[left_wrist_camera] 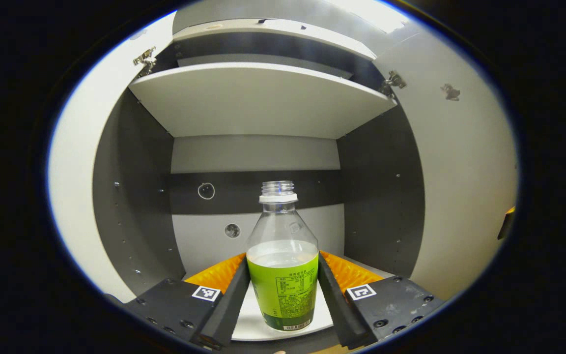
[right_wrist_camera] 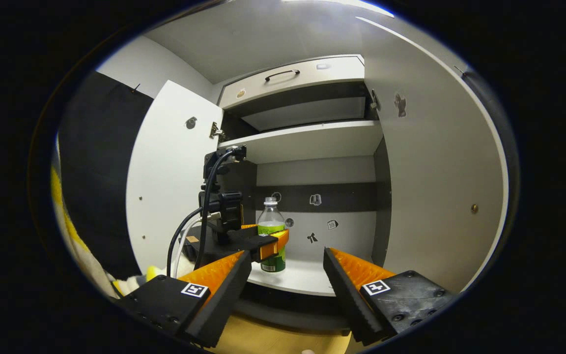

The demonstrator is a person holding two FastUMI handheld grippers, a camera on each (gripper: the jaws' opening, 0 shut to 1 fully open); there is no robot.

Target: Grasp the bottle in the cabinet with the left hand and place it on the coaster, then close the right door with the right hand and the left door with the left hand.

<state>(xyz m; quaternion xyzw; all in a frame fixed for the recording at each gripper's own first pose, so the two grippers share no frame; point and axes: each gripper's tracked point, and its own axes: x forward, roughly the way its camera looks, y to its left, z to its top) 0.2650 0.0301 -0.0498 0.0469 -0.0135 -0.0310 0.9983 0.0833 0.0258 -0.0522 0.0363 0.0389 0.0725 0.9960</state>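
The clear plastic bottle (left_wrist_camera: 282,255) you are after has no cap on its threaded neck, a white collar ring below the threads, a rounded shoulder and a bright green label wrapped round its lower half; pale liquid fills it to about the top edge of that label. It stands upright on the white bottom shelf (left_wrist_camera: 253,319) of the open grey-walled cabinet (left_wrist_camera: 135,196), near the front edge, with a white upper shelf (left_wrist_camera: 258,98) overhead. In the left gripper view your left gripper (left_wrist_camera: 283,290) has the bottle squarely between its fingers: each inner face runs right alongside the label, one to either side, with at most a hair of space. Whether the fingers actually press on the bottle I cannot tell, so treat the grip as unconfirmed. In the right gripper view you see the same bottle (right_wrist_camera: 272,236) farther off, with the left gripper (right_wrist_camera: 268,246) reaching in around its labelled part from the left, cables trailing back from it. Your right gripper (right_wrist_camera: 287,275) hangs outside the cabinet, in front of the bottom shelf, its fingers spread wide and holding nothing. The white left door (right_wrist_camera: 170,182) and the white right door (right_wrist_camera: 440,187) both stand swung open.
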